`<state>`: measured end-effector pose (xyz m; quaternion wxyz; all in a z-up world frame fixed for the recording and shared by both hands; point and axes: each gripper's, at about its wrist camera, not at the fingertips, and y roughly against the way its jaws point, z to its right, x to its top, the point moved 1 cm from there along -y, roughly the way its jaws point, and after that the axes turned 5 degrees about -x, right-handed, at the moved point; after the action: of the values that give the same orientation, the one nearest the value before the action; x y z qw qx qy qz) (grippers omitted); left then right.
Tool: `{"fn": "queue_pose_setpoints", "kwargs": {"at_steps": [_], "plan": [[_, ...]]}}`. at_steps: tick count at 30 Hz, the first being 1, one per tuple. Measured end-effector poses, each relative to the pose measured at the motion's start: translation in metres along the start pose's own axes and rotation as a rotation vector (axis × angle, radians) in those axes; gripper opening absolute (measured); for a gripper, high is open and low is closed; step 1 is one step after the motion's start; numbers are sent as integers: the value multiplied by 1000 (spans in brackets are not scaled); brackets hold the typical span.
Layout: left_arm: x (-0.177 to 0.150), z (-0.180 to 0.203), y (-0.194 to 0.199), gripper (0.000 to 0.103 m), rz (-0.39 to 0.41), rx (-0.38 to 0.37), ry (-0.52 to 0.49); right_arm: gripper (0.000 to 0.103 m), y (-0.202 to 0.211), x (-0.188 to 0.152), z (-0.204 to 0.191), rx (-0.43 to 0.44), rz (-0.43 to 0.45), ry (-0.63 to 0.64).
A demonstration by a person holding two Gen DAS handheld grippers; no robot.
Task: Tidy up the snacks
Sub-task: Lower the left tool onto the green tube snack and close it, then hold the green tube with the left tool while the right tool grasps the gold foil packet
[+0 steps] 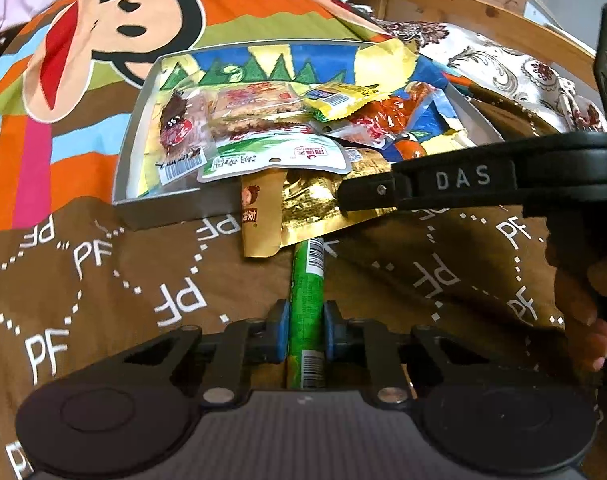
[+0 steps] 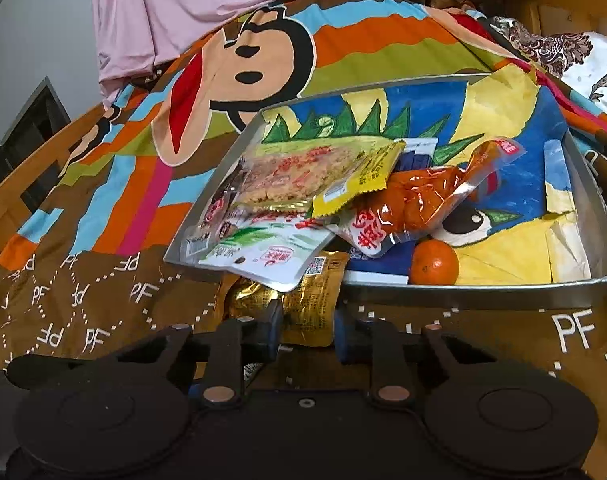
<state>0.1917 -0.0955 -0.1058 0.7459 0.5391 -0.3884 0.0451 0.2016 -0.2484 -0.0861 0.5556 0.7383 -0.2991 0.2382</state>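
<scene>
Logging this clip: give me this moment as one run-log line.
left tongs: shut on green stick | right tongs: shut on gold pouch | tray: holds snacks, orange

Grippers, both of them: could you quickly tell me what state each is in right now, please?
Left gripper: closed on the green snack stick.
Right gripper: closed on the gold foil packet.

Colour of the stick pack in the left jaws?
Green stick pack, white barcode label; clearest in left wrist view.

Snack packets (image 2: 303,196) and an orange (image 2: 433,262) lie in the tray (image 2: 463,294) on the bedspread (image 2: 103,280).
</scene>
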Motion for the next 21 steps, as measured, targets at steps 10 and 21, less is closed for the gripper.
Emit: {"fn": "queue_pose_setpoints", "kwargs": {"at_steps": [10, 21], "plan": [[-3, 0, 11, 19, -22, 23, 51, 20, 15, -7, -5, -4, -12, 3], [-13, -1, 24, 19, -50, 23, 93, 18, 44, -22, 5, -29, -42, -35]]}}
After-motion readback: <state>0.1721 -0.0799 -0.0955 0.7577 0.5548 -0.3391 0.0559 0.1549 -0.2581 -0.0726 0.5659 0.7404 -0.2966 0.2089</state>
